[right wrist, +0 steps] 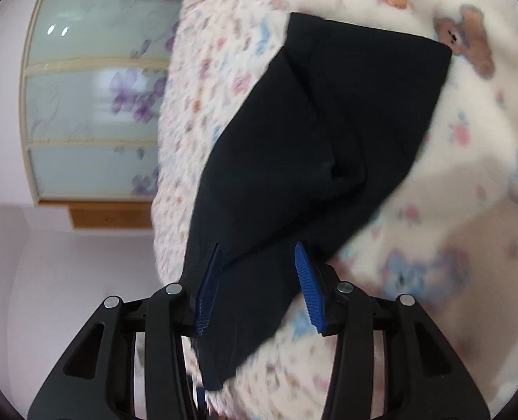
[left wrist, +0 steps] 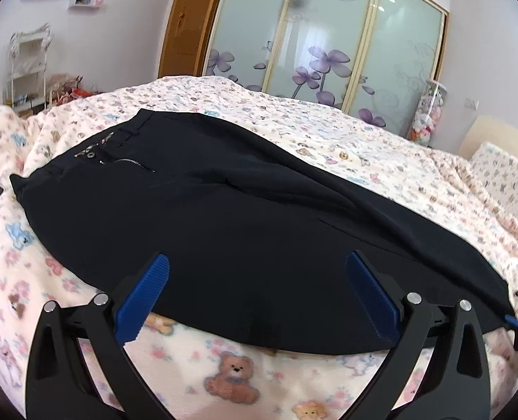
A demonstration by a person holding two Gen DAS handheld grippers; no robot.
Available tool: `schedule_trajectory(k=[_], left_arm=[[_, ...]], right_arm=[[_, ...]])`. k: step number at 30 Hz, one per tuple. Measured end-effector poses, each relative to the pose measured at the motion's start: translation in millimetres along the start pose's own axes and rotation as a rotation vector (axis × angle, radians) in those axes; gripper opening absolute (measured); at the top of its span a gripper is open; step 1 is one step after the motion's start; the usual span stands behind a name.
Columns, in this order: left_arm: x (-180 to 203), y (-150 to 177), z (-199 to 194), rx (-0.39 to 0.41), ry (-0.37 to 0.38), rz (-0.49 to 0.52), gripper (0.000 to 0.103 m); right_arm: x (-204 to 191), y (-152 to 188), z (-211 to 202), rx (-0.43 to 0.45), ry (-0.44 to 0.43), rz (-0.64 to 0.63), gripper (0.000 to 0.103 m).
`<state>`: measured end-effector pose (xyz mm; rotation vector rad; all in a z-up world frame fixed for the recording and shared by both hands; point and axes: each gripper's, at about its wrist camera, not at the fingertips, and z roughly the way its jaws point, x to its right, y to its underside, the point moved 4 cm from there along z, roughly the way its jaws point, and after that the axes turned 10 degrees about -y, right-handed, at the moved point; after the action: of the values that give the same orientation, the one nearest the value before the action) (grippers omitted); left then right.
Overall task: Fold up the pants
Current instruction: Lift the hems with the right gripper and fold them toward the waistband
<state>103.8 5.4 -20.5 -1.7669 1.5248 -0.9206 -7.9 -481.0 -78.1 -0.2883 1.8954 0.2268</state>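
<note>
Left gripper (left wrist: 257, 281) wide apart, nothing between its blue pads (left wrist: 147, 297); it hangs over the near edge of the pants (left wrist: 224, 217). Pants black, laid flat along the near side of the bed (left wrist: 381, 150), waistband and zipper (left wrist: 129, 162) toward the bed's left end, legs running to the right end. Bear-print blanket (left wrist: 234, 374) under all of it.

Right gripper (right wrist: 260, 287) partly open. Leg end of the pants (right wrist: 293, 182) lies between its pads (right wrist: 307, 287). Left pad close against the cloth edge, right pad looks clear of it; this view is blurred, so contact is uncertain. Cloth here folded over itself, its far corner by a brown bear (right wrist: 468, 42) on the blanket.

Wardrobe (left wrist: 328, 42) with flowered glass doors behind the bed.
</note>
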Motion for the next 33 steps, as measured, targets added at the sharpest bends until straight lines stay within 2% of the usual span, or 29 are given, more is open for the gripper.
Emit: schedule_trajectory(k=[4,5,6,8,10,12,13,15,16,18,20,24,27,29,31,33], left_arm=[[-4,1,3,-0.036,0.040,-0.014,0.101],[-5,1,5,-0.055,0.056,-0.031,0.101],[-8,2,7,-0.072,0.069,-0.049,0.101],[-10,3,15,-0.122,0.116,-0.087,0.101],[-12,6,20,-0.156,0.149,-0.121,0.101],[-13,7,22,-0.159,0.165,-0.150,0.101],[-15,7,23,-0.158,0.173,-0.175,0.101],[-19,8,22,-0.150,0.178,-0.229,0.101],[-23,9,22,-0.147,0.182,-0.268,0.101],[-25,9,23,-0.161,0.208,-0.285,0.101],[-23,7,27,-0.207,0.205,-0.241,0.101],[-26,-12,38,-0.221,0.172,-0.158,0.101],[-28,-43,58,-0.213,0.139,-0.100,0.101],[-27,-68,80,-0.220,0.131,-0.093,0.101],[-23,-93,111,-0.263,0.142,-0.108,0.101],[-21,-114,144,-0.312,0.103,-0.148,0.101]], right_arm=[[13,-14,12,0.086,0.043,0.049,0.043],[15,-17,12,0.112,0.051,0.046,0.030],[17,-19,12,0.131,0.058,0.041,0.023],[18,-25,9,0.156,0.047,0.013,0.012],[2,-27,1,0.187,-0.031,-0.083,0.011],[-15,-24,-13,0.228,-0.081,-0.195,0.005],[-20,-23,-23,0.263,-0.089,-0.250,0.005],[-14,-24,-31,0.300,-0.073,-0.278,0.005],[-4,-26,-28,0.302,-0.023,-0.265,0.005],[32,-26,-12,0.239,0.100,-0.151,0.005],[51,-26,-5,0.216,0.098,-0.074,0.004],[42,-25,-5,0.209,0.131,-0.130,0.005],[42,-26,-7,0.198,0.138,-0.133,0.005],[41,-26,-9,0.189,0.139,-0.133,0.005],[43,-28,-11,0.178,0.147,-0.143,0.005],[41,-28,-10,0.171,0.160,-0.156,0.005]])
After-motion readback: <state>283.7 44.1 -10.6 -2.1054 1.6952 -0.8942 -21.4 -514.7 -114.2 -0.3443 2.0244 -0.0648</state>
